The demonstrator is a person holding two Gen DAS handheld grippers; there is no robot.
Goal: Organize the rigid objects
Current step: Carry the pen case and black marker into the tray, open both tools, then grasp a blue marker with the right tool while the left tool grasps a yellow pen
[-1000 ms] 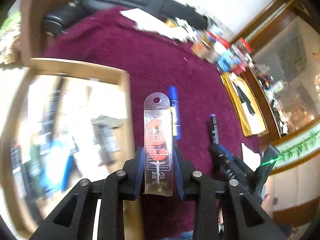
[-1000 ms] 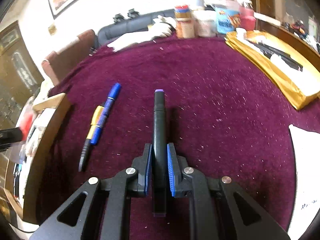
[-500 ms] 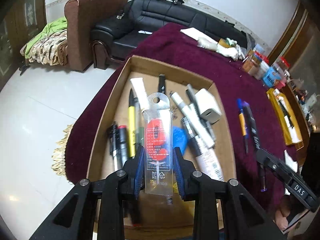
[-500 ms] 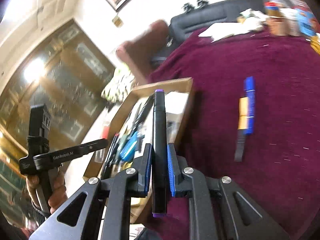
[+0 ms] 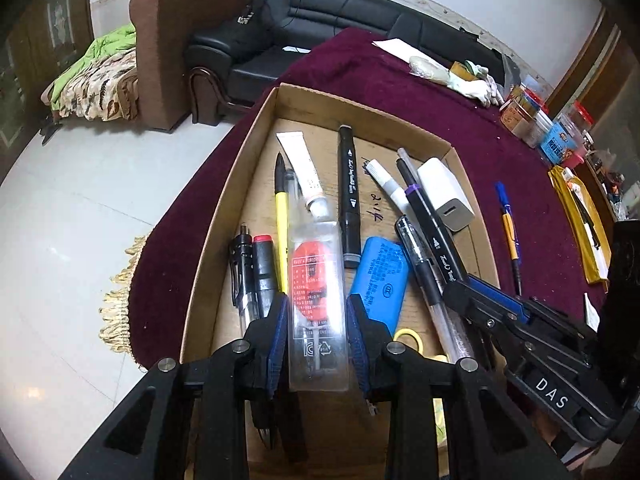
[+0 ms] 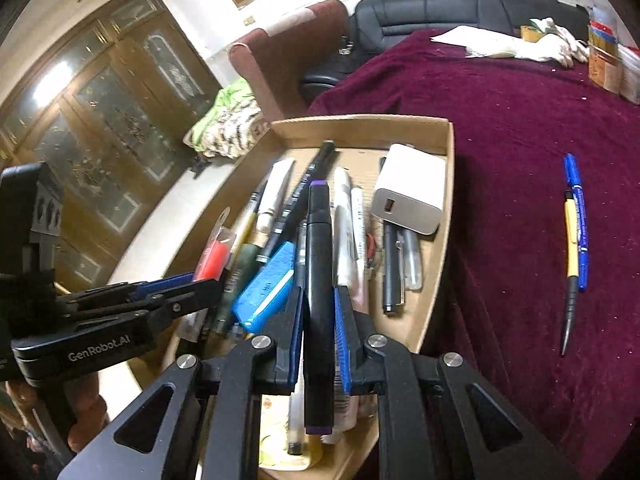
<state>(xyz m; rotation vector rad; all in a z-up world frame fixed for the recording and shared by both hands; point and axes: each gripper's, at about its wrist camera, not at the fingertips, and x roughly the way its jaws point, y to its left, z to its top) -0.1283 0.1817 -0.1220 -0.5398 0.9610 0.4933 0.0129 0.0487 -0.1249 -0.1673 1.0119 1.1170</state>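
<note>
A cardboard tray (image 5: 256, 120) (image 6: 446, 208) on the maroon tablecloth holds several pens, markers, a white charger (image 5: 444, 192) (image 6: 412, 192) and a blue pack (image 5: 382, 276) (image 6: 266, 292). My left gripper (image 5: 316, 312) is shut on a clear packet with a red item (image 5: 316, 280) (image 6: 214, 256), low over the tray. My right gripper (image 6: 318, 308) is shut on a black marker with a purple end (image 6: 318, 264) (image 5: 428, 216), held over the tray's right part. The right gripper also shows in the left wrist view (image 5: 492, 300).
A blue pen (image 6: 578, 216) and a yellow-and-black pen (image 6: 570, 264) (image 5: 510, 236) lie on the cloth right of the tray. Jars (image 5: 532, 116) and a yellow envelope (image 5: 576, 216) stand at the far right. A sofa (image 5: 320, 12) and an armchair (image 5: 168, 48) are beyond the table's edge.
Both grippers have swung left from the open cloth to over the tray, each still holding its item. The packet and the marker are now lower, close to the tray's contents.
</note>
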